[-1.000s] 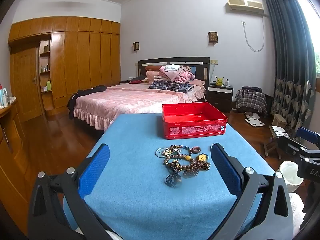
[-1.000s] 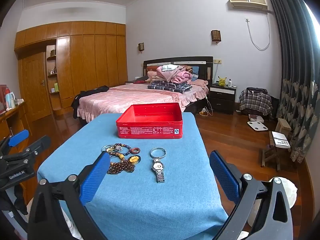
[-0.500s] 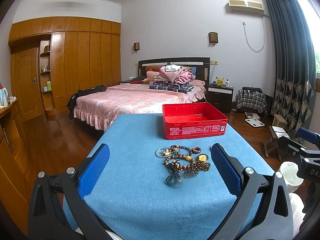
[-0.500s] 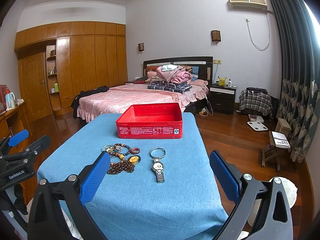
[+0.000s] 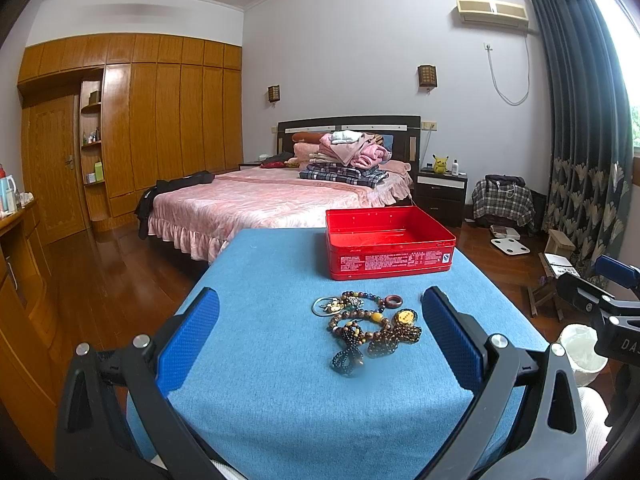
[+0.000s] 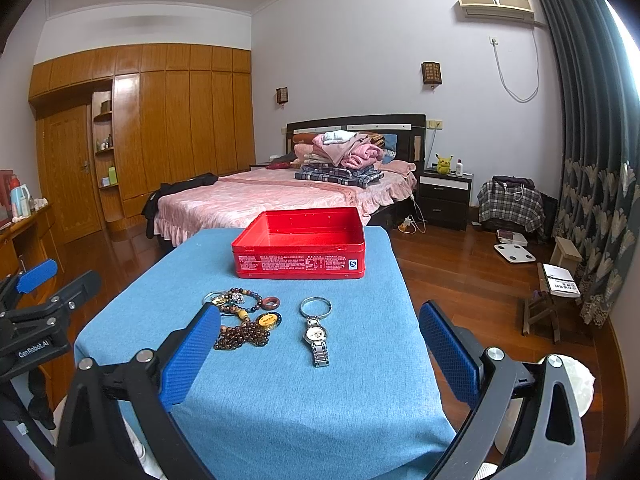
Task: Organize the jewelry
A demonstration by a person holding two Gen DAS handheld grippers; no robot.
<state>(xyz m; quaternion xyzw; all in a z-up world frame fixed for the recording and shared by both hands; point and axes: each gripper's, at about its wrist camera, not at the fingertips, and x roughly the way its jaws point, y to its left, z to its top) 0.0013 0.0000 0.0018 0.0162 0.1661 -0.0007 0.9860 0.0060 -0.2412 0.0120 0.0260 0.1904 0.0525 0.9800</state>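
Tin: red tin point(image 6: 299, 252) open at the bench's point(image 6: 280, 400) far end
Jewelry: bead bracelets point(image 5: 370, 326) heaped; wristwatch point(image 6: 318, 338) beside them
Fingers: left gripper point(image 5: 320, 336) and right gripper point(image 6: 320, 350) spread wide, holding nothing

1. The counter point(image 6: 360, 392) wears a blue cloth.
2. A red tin point(image 6: 299, 254) sits at its far end.
3. Nearer than the tin lie tangled bead bracelets point(image 6: 244, 320), and right of them a bangle point(image 6: 316, 306) and wristwatch point(image 6: 317, 340).

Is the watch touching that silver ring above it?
Touching, it seems. In the right wrist view, the watch strap meets the ring with no blue cloth between them.
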